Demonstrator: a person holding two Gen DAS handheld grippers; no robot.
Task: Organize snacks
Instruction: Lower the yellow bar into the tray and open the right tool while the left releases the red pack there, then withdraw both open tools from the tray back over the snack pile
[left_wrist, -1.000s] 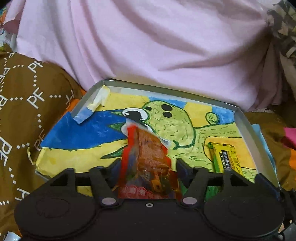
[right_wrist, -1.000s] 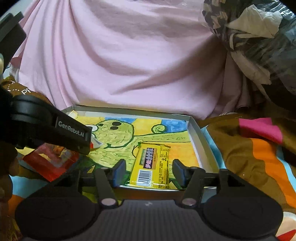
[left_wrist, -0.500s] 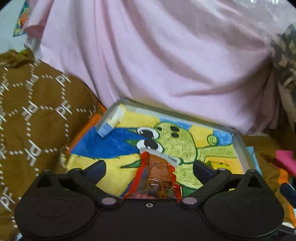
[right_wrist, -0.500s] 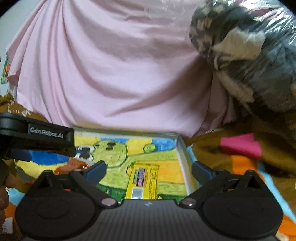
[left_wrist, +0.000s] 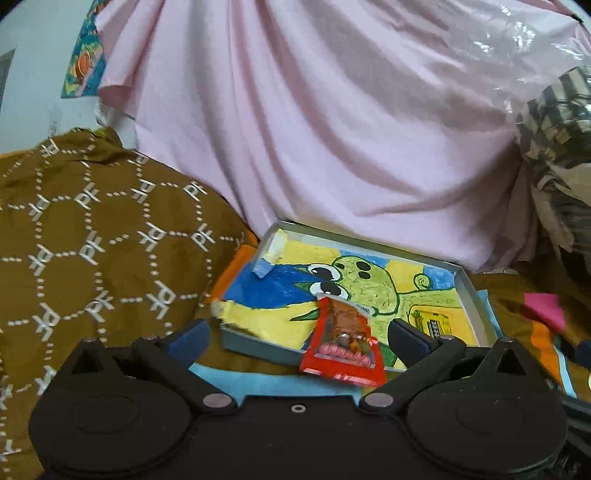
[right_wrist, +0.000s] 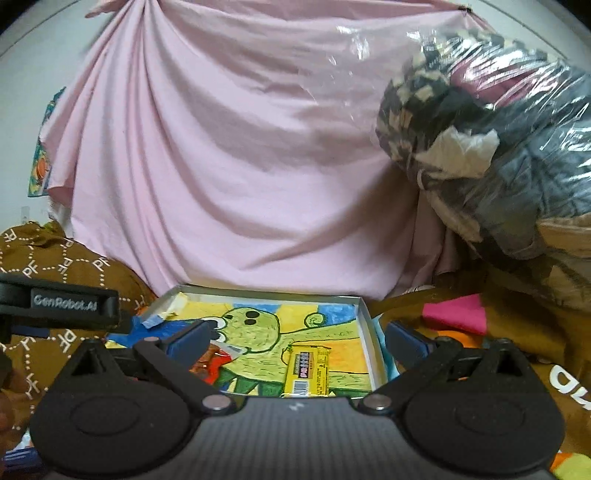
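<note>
Lying across the tray's (left_wrist: 472, 295) near rim, red snack packet (left_wrist: 341, 345), yellow bar (right_wrist: 306, 371) inside — both grippers' jaws wide, empty.

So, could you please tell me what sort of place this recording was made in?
Probably a bedroom or living space at home, worked on a bed or sofa: a brown patterned blanket, a draped pink sheet behind, and a plastic bag of stored clothes. The snacks sit in a shallow tray.

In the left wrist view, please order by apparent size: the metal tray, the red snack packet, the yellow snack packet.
1. Shallow grey metal tray
2. Red snack packet, nearer the camera
3. Yellow snack packet, partly hidden, so its rank is unsure
</note>
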